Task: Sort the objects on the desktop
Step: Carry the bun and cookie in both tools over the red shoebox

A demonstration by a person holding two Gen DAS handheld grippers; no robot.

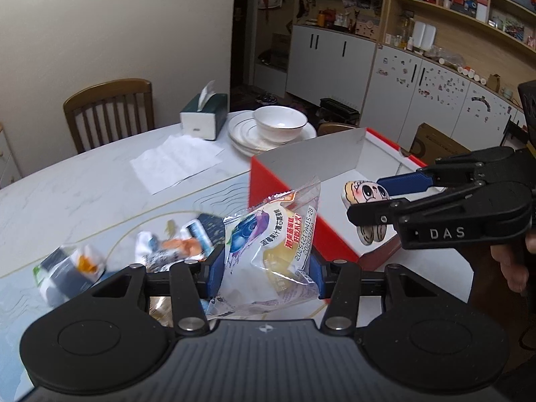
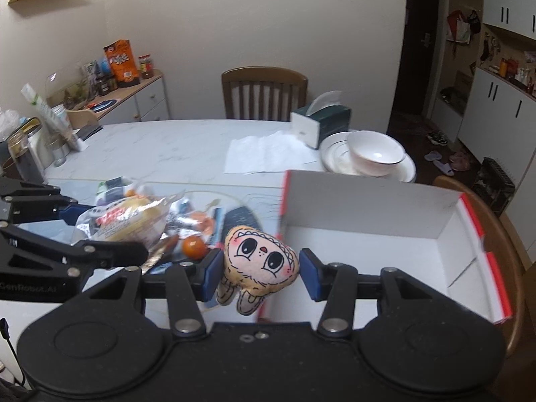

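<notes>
The box (image 2: pixel 368 207), red outside and white inside, sits at the table's edge; snacks (image 1: pixel 174 248) lie piled beside it. The left gripper (image 1: pixel 266 268) pinches a cake packet (image 1: pixel 271 251) and the right gripper (image 2: pixel 258 273) clamps a plush doll (image 2: pixel 261 261); crowding together, they could collide over the box

My left wrist camera looks close along its fingers toward the cabinets; my right faces the chair (image 2: pixel 264 92) and wall; both share the red box (image 1: pixel 294 207) and table (image 1: pixel 83 181)
</notes>
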